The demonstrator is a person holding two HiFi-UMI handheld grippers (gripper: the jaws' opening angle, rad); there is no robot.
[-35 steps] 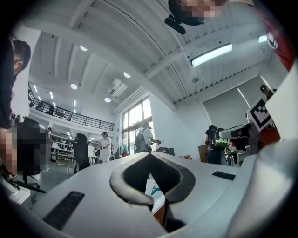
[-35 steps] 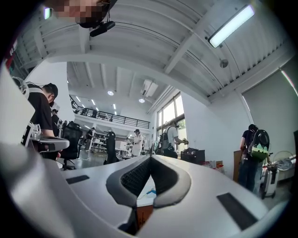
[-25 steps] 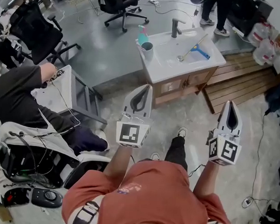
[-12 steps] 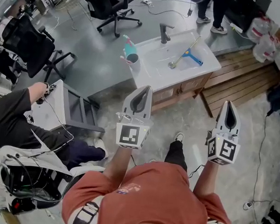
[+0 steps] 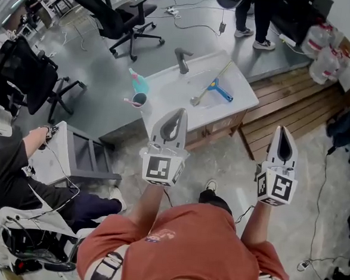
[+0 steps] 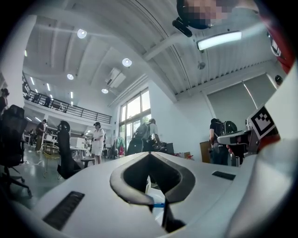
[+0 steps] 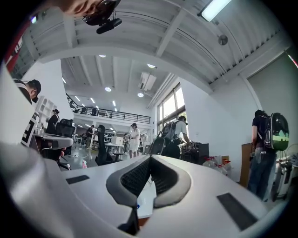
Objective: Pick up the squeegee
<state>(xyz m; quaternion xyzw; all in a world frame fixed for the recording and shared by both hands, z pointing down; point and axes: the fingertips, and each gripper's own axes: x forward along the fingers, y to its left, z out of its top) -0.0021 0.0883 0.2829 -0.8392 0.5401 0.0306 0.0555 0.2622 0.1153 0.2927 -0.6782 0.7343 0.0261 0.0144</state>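
Note:
The squeegee (image 5: pixel 217 89) has a blue head and a long pale handle. It lies on the white sink cabinet (image 5: pixel 237 102), to the right of the faucet (image 5: pixel 182 60). Both grippers are held level in front of the person, short of the cabinet. In the head view, my left gripper (image 5: pixel 178 111) points at the cabinet's near edge, shut and empty. My right gripper (image 5: pixel 281 129) is to the right over the floor, also shut and empty. In the left gripper view (image 6: pixel 149 153) and the right gripper view (image 7: pixel 150 157) the jaws meet at their tips with nothing between them.
A cup (image 5: pixel 138 101) and a teal bottle (image 5: pixel 135 80) stand at the cabinet's left end. A wooden slat platform (image 5: pixel 285 108) lies to the right. A seated person (image 5: pixel 5 172) and a small side table (image 5: pixel 72 153) are at the left. Office chairs (image 5: pixel 120 19) and standing people are beyond.
The sink cabinet with the squeegee has slid down and left in the head view and come nearer. Both grippers keep the same shut pose in front of the person.

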